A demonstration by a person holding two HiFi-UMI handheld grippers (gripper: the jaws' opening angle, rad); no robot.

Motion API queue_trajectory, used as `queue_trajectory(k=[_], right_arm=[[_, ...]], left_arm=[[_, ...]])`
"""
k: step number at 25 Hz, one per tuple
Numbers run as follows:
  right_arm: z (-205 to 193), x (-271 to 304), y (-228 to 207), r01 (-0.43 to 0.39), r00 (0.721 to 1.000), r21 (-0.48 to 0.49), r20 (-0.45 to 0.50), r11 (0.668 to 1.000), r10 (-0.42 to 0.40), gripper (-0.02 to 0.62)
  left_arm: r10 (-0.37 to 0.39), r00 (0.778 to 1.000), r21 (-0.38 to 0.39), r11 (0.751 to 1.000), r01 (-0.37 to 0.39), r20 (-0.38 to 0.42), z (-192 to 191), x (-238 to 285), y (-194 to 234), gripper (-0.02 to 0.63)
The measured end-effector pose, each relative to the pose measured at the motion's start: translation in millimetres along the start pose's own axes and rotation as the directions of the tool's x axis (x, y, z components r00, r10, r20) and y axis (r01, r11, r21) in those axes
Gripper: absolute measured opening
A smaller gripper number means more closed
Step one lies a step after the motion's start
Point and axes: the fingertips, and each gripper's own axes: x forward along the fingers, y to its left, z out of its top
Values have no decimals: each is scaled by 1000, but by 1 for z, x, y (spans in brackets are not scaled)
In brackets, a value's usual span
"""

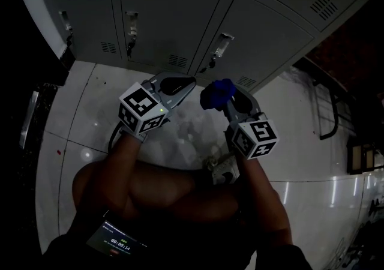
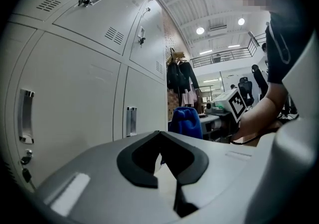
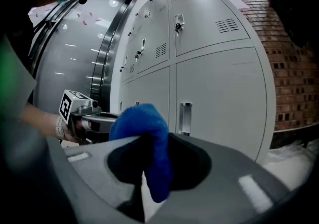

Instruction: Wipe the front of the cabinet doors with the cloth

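Holding one blue cloth [image 3: 140, 118], right tongs [image 3: 149, 139] clamped; left tongs [image 2: 160, 134] closed, empty; both near grey cabinet doors [image 3: 219, 93].

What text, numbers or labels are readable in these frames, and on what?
"00:00:14": timer on the phone screen at the bottom of the head view; its other lines are too small to read.
Cabinet doors, blue cloth: no readable print.
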Motion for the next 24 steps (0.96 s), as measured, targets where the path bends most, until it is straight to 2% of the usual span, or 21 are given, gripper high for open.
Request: queue_trajectory(k=[3,6,16,24], right_arm=[[2,-1,0,-15,1000,-14,21,1000,16,78],[0,-3,-2,-32,999,12,33,999,32,78],[-4,-2,5,-112,993,40,30,993,111,78],[-7,-1,5,-128,992,33,22,991,127,78]], left_arm=[[-1,1000,4,1000,1,-4,-2,1,0,2],[-4,1000,18,1000,4,-5,-4,1,-2,0],[-8,1000,35,999,8,5,-7,2,-4,0],[-28,999,53,998,28,16,-3,7,-11,0]])
